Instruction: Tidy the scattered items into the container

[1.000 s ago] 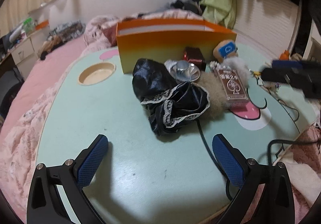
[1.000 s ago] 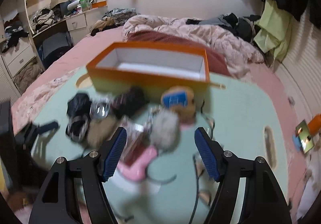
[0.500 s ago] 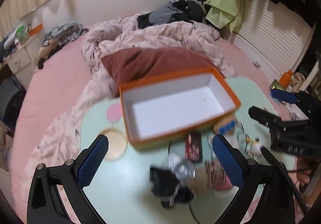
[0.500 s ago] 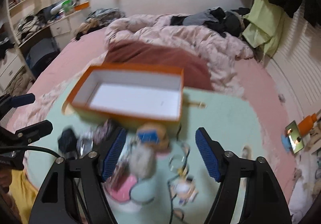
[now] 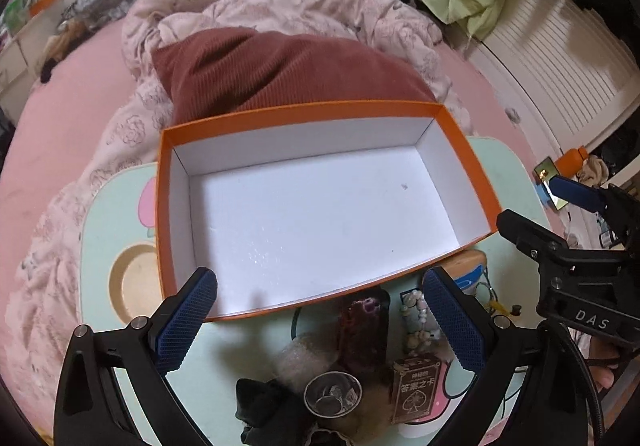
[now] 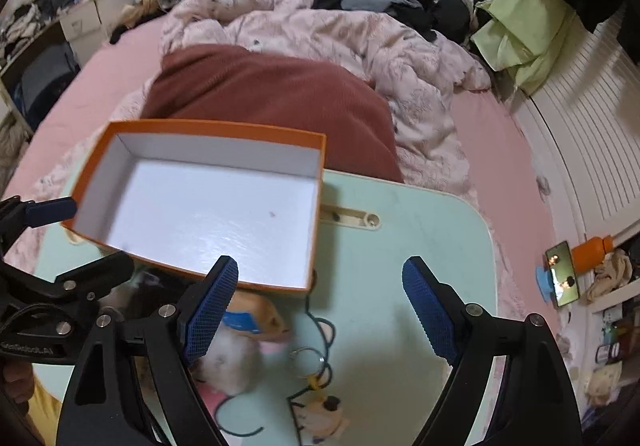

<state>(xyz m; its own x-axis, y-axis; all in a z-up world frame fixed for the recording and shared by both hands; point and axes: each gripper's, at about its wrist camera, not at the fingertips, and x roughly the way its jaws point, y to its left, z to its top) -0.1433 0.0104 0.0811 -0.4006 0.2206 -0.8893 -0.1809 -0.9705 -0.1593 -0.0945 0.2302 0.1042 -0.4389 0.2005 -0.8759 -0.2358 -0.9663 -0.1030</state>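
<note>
Where table (image 6: 420, 230) lies bare, box (image 6: 256, 288) edge

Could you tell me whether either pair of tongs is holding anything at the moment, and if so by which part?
Nothing is held. The left tongs and the right tongs both stand open and empty above the orange box.
</note>
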